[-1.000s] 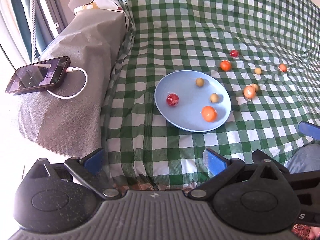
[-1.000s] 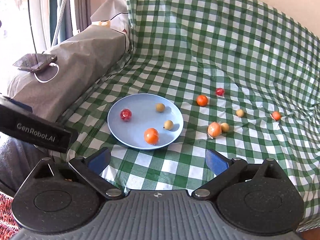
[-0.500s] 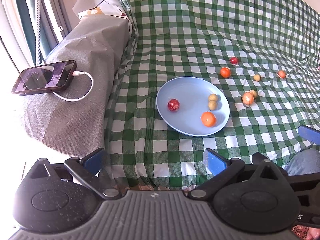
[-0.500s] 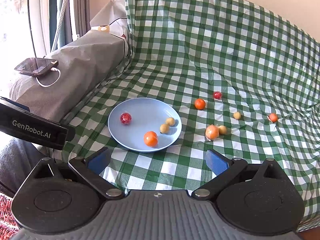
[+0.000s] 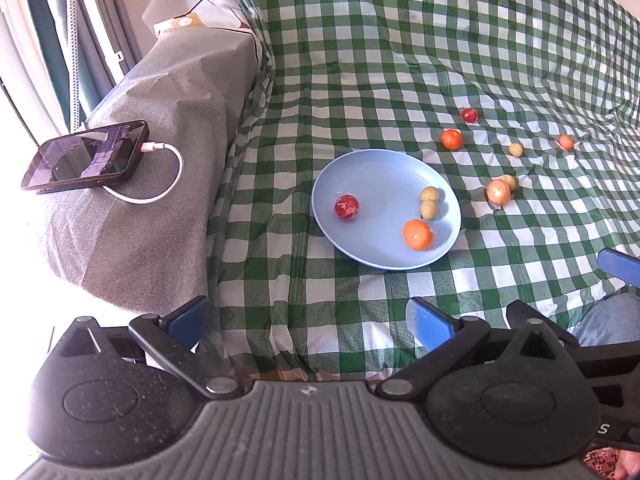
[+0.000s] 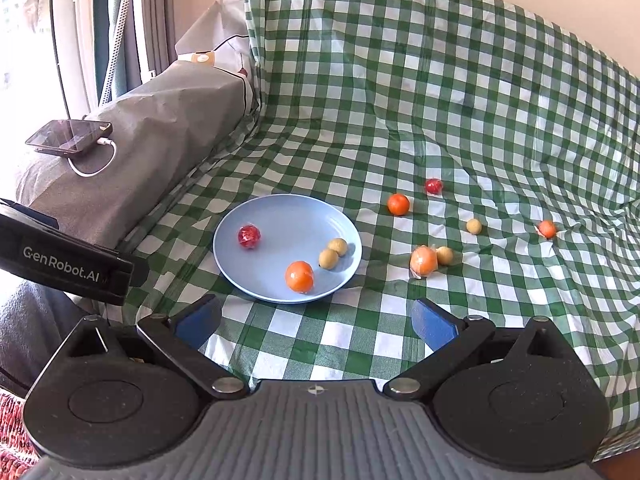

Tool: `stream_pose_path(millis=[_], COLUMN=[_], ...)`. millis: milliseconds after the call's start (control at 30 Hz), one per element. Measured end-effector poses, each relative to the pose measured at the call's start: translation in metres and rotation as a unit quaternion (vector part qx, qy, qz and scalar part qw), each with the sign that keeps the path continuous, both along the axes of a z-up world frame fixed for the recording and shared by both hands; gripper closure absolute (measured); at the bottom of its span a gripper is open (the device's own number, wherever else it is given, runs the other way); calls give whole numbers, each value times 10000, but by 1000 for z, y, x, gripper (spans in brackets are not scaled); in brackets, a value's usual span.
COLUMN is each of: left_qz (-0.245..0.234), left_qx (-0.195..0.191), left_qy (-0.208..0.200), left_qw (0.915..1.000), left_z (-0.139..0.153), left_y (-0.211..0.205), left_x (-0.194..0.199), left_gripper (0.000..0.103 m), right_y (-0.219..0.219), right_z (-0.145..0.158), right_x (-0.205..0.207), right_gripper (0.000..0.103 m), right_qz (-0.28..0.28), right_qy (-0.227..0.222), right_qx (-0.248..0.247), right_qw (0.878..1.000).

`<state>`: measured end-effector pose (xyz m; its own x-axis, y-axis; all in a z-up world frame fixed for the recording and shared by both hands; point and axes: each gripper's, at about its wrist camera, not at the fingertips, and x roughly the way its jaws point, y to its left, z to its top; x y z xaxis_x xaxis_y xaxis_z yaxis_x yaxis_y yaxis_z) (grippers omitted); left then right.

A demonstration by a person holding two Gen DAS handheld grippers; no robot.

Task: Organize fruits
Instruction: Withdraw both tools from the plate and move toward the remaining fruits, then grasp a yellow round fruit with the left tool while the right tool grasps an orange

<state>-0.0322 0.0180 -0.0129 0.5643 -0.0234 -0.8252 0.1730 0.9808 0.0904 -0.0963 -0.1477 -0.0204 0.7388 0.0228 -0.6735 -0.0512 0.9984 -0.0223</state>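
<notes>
Four fruits are seen on the blue plate (image 6: 240, 276); six are scattered on the checked cloth (image 6: 400, 80) to its right. Left claw (image 5: 308, 320) and right claw (image 6: 316, 320) are held spread wide, nothing gripped, short of the plate.

Black hand-held gripper (image 6: 316, 320), blue fingertips (image 6: 434, 324), silver pivot screws, ribbed grey housing, white GenRobot.AI lettering

Green-checked cloth (image 6: 400, 120) — bearing a blue plate (image 6: 280, 216) and loose fruits (image 6: 398, 204).

Both wrist views face the blue plate (image 5: 384, 168) (image 6: 280, 208) from nearby.
</notes>
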Motion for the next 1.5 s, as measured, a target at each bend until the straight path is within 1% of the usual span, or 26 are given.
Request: stream_pose_path(millis=[267, 533, 767, 1000, 1133, 1233, 1333, 1433, 1500], left_qz=[21, -113, -343, -493, -739, -994, -1259, -1540, -1834], left_qx=[49, 83, 99, -93, -23, 79, 194, 299, 300], left_qy=[70, 182, 242, 383, 415, 545, 725, 774, 827], left_qw=[10000, 9997, 9991, 9980, 9964, 9935, 9892, 9846, 9791], left_z=[0, -1, 0, -6, -19, -37, -59, -78, -88], left_y=[-4, -24, -65, -117, -153, -183, -213, -242, -261], left_x=[9, 25, 54, 95, 117, 133, 149, 166, 180], left_gripper=[0, 0, 0, 0, 0, 0, 0, 0, 0], right_y=[-12, -36, -81, -140, -168, -193, -219, -248, -266], right_z=[-3, -9, -19, -34, -43, -53, -68, -87, -100], right_x=[4, 8, 11, 23, 39, 56, 79, 106, 123], right_gripper=[2, 2, 2, 2, 2, 2, 2, 2, 2], right_qz=[-158, -551, -1203, -1894, -2094, -2045, -1958, -1918, -1911], right_qy=[-3, 36, 30, 73, -7, -112, -161, -63, -6], right_qx=[170, 382, 540, 586, 436, 317, 122, 123, 124], right_qw=[9997, 9977, 9913, 9801, 9769, 9783, 9804, 9813, 9815])
